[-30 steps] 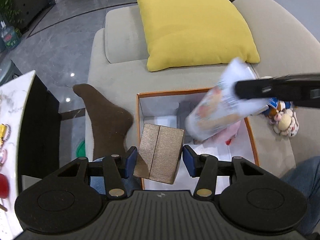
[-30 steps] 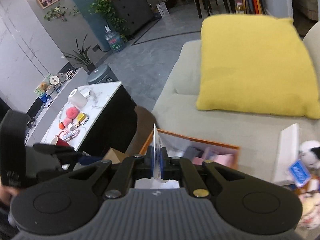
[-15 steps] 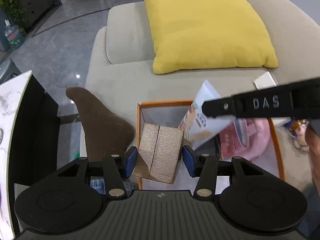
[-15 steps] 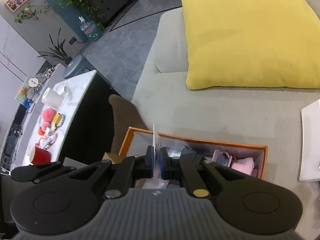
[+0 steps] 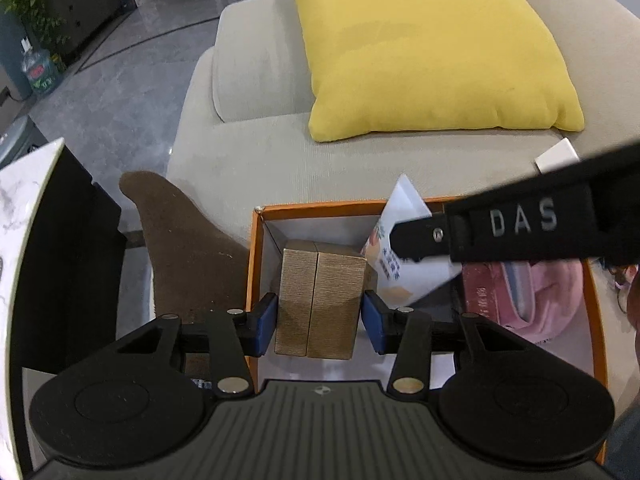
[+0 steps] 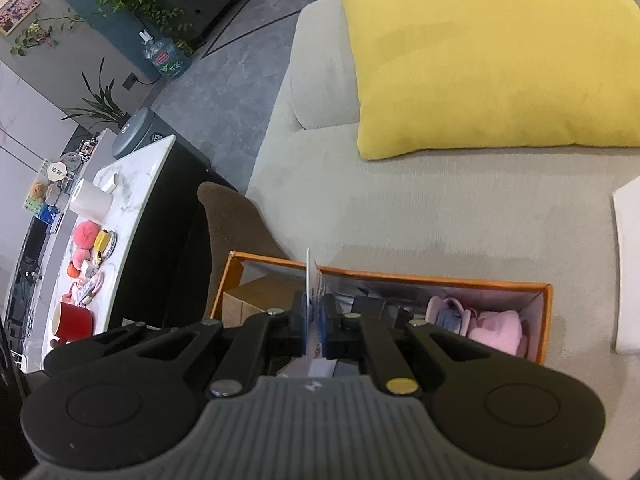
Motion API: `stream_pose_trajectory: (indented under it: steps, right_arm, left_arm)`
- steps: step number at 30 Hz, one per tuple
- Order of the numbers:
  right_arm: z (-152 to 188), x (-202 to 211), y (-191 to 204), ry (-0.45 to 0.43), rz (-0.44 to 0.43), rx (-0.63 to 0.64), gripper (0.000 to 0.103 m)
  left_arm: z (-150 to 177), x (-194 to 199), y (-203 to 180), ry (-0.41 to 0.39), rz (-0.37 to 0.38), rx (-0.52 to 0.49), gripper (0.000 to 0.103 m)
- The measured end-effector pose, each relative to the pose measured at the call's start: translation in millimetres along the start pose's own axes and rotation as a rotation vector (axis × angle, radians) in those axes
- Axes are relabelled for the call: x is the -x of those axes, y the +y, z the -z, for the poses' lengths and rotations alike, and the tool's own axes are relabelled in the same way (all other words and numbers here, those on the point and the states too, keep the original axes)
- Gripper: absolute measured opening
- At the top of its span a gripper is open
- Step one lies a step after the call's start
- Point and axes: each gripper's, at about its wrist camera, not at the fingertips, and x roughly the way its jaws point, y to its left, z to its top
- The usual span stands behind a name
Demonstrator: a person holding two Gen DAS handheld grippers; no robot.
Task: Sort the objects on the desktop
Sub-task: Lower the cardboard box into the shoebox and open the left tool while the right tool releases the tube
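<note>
Two grippers are at work over one orange-rimmed box (image 5: 256,268) that sits on a beige sofa (image 5: 248,152).

In the left wrist view, the left gripper (image 5: 318,320) occupies the lower centre of the frame. One gold-brown ribbed box (image 5: 320,300) stands between its two blue pads (image 5: 267,322). The left pad lies against the box's side, while a thin dark sliver shows at the right pad, so whether that pad presses cannot be told. These jaws have just been closing, with the gold box between them. The box hangs over the left end of the orange-rimmed box, close to its inner wall.

From the right edge of the same view, the right gripper (image 5: 404,236) reaches in as a black bar marked "DAS". It is clamped on one white printed packet (image 5: 400,216), which tilts over the middle of the orange-rimmed box, just right of the gold box. In the right wrist view, the packet (image 6: 311,280) appears edge-on at the centre, pinched between the nearly touching jaws of the right gripper (image 6: 314,322).

Inside the orange-rimmed box, toward the right, lie one pink soft item (image 6: 496,328) and one dark red book-like item (image 5: 480,292).

One yellow cushion (image 5: 432,48) fills the upper right. One brown sock-like cloth (image 5: 184,240) lies at the left of the box. At the far left of the right wrist view, a white marble table (image 6: 136,184) carries one red mug (image 6: 72,320) and one paper roll (image 6: 90,200), among small clutter.
</note>
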Motion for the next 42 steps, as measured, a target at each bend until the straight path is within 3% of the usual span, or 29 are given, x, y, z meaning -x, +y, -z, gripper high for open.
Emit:
stream_pose_trajectory:
  steps: [14, 27, 34, 35, 42]
  right_arm:
    - [8, -24, -3, 0.003, -0.007, 0.027, 0.012]
    - [11, 15, 12, -0.057, -0.031, 0.093, 0.013]
    - [47, 65, -4, -0.135, 0.045, 0.147, 0.019]
    - [54, 72, -9, -0.146, 0.06, 0.151, 0.021]
    - [112, 99, -40, -0.196, 0.185, 0.129, 0.026]
  left_arm:
    - [-3, -10, 10, 0.034, 0.07, 0.003, 0.047]
    - [10, 39, 37, -0.087, 0.097, 0.027, 0.042]
    - [51, 63, 45, -0.075, 0.071, 0.032, 0.045]
    - [60, 64, 47, -0.067, 0.073, 0.041, 0.048]
    - [103, 63, 52, -0.035, 0.019, 0.13, 0.049]
